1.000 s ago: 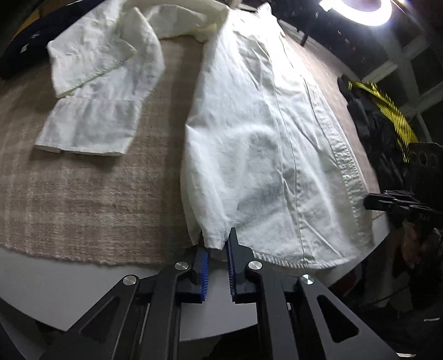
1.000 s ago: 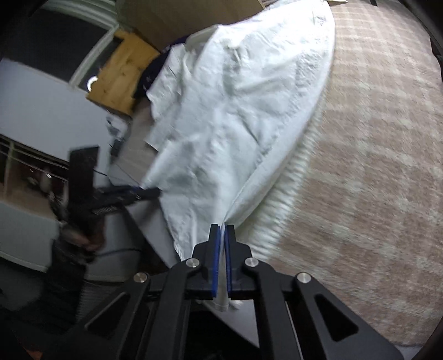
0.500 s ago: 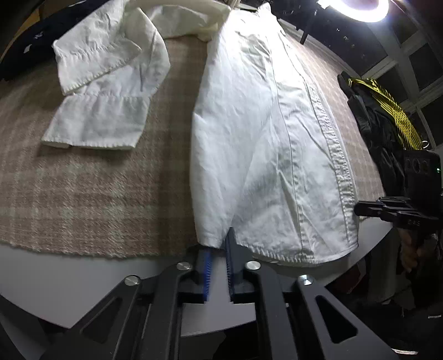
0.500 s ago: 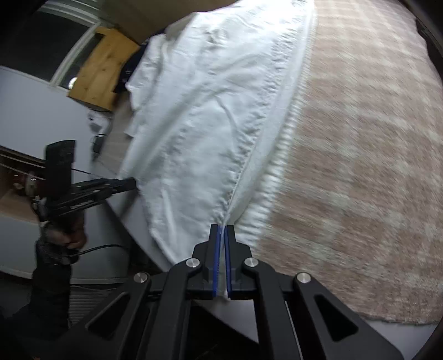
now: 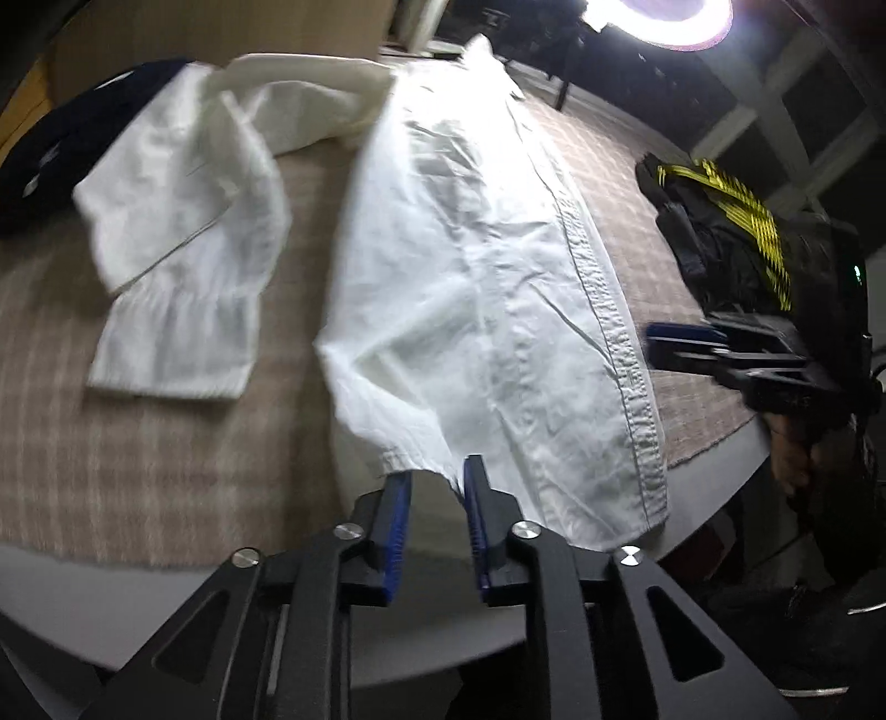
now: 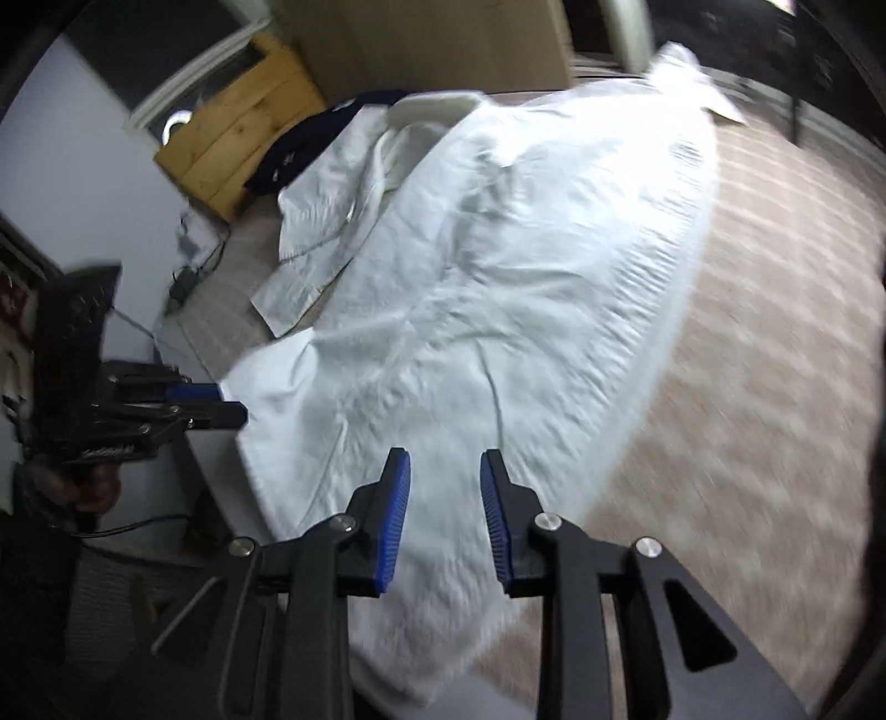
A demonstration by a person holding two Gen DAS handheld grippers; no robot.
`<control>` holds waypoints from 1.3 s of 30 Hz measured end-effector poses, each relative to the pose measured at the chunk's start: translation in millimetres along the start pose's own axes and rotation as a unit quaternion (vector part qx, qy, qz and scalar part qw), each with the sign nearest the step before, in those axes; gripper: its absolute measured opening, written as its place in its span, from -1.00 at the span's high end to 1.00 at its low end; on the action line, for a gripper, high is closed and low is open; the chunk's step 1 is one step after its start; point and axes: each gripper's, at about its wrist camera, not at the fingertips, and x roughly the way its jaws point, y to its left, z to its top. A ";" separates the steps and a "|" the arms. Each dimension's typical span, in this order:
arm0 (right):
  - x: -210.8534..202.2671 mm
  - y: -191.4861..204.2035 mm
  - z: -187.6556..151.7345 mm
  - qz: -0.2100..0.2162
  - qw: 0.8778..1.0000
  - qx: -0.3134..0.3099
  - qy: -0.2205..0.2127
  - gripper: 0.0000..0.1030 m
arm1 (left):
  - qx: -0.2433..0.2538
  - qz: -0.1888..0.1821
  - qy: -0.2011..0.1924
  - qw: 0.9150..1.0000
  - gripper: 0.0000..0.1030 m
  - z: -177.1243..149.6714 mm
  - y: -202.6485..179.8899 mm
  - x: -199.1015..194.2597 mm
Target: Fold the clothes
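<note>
A white button-up shirt [image 5: 487, 288] lies lengthwise on the plaid-covered table [image 5: 138, 443], hem toward me; it also shows in the right wrist view [image 6: 498, 277]. One sleeve [image 5: 183, 266] lies folded to the left. My left gripper [image 5: 437, 482] is open at the hem's left corner, nothing between its blue pads. My right gripper [image 6: 444, 471] is open just above the hem's other corner, holding nothing. Each gripper shows in the other's view: the right one [image 5: 686, 340] at the shirt's right edge, the left one [image 6: 216, 401] at its left edge.
A black and yellow garment [image 5: 731, 243] lies at the table's right side. A dark navy garment [image 5: 50, 155] lies at the far left. A ring lamp [image 5: 664, 16] shines overhead. A wooden cabinet [image 6: 232, 149] stands beyond the table.
Both grippers have opened and let go of the shirt's hem corners. The shirt now lies slack on the table, and both grippers have drawn slightly back.
</note>
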 end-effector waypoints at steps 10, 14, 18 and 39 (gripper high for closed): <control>-0.9 -15.4 10.4 0.030 0.998 -0.018 0.057 0.46 | -0.071 0.086 0.014 0.994 0.42 -1.6 74.6 -44.9; -42.5 -24.0 41.7 0.037 0.999 0.004 0.018 0.20 | -0.088 0.114 -0.024 0.989 0.26 31.1 115.0 -65.4; -82.9 1.9 89.2 -0.019 0.999 -0.024 -0.045 0.06 | -0.050 0.124 -0.020 0.991 -0.01 77.4 147.9 -47.6; 55.2 91.4 190.4 -0.145 0.986 0.068 -0.033 -0.15 | -0.083 0.065 -0.123 0.987 0.47 155.7 339.4 -107.3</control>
